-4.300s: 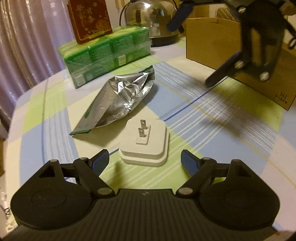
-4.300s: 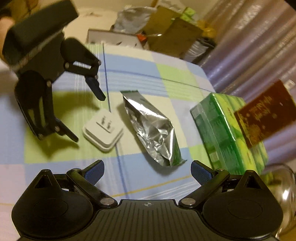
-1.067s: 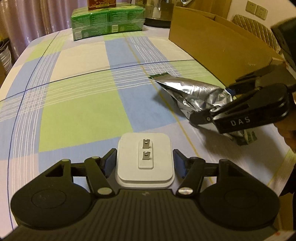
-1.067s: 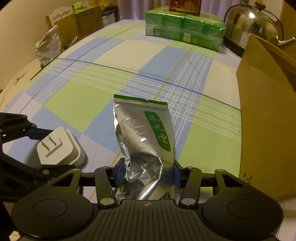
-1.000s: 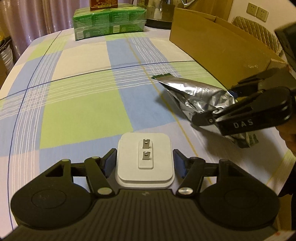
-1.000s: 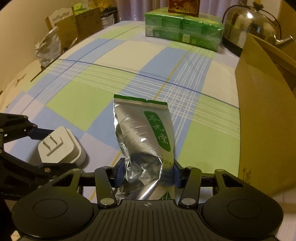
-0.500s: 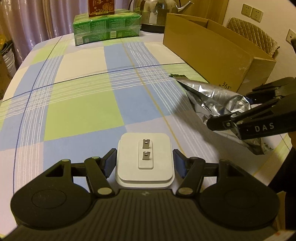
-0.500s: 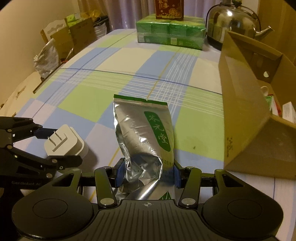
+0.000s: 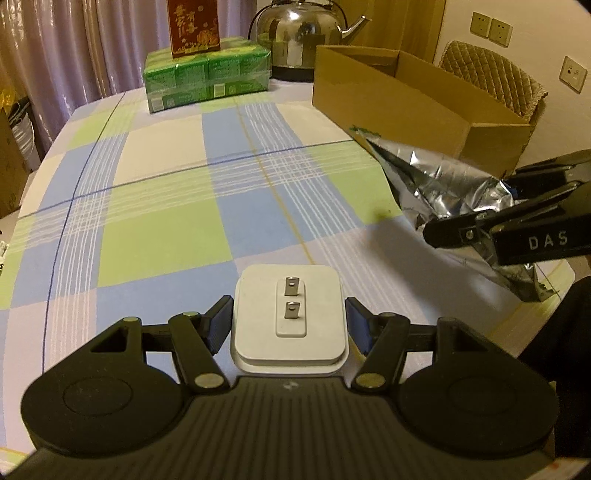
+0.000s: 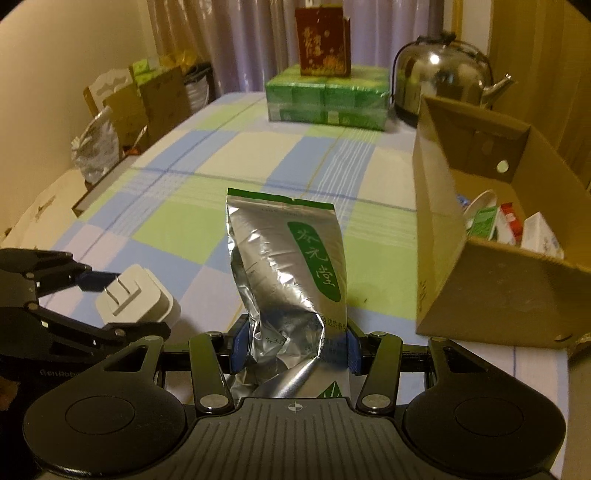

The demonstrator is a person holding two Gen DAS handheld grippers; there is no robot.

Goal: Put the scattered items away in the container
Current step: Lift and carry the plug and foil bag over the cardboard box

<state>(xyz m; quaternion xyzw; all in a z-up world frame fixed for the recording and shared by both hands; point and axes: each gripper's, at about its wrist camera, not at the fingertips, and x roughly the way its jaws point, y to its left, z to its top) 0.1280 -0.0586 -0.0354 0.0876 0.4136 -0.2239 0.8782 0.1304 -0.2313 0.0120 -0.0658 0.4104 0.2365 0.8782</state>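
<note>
My left gripper (image 9: 289,322) is shut on a white plug adapter (image 9: 289,314), prongs facing up, held above the checked tablecloth. My right gripper (image 10: 293,347) is shut on a crumpled silver foil pouch (image 10: 291,266) with a green label, also lifted. The open cardboard box (image 10: 495,280) stands to the right of the pouch, with several small packets inside. In the left wrist view the box (image 9: 406,99) lies at the far right, the foil pouch (image 9: 443,184) hanging in front of it. The adapter (image 10: 138,295) shows at the left of the right wrist view.
A green shrink-wrapped pack (image 9: 207,79) with a red carton (image 9: 194,26) on top stands at the table's far end, beside a steel kettle (image 9: 306,37). A chair (image 9: 495,81) is behind the box. Cardboard and bags (image 10: 122,122) sit off the table's left side.
Both grippers closed on their items and lifted them off the cloth. Over the last second both have risen and swung toward the cardboard box, whose inside now shows in the right wrist view.
</note>
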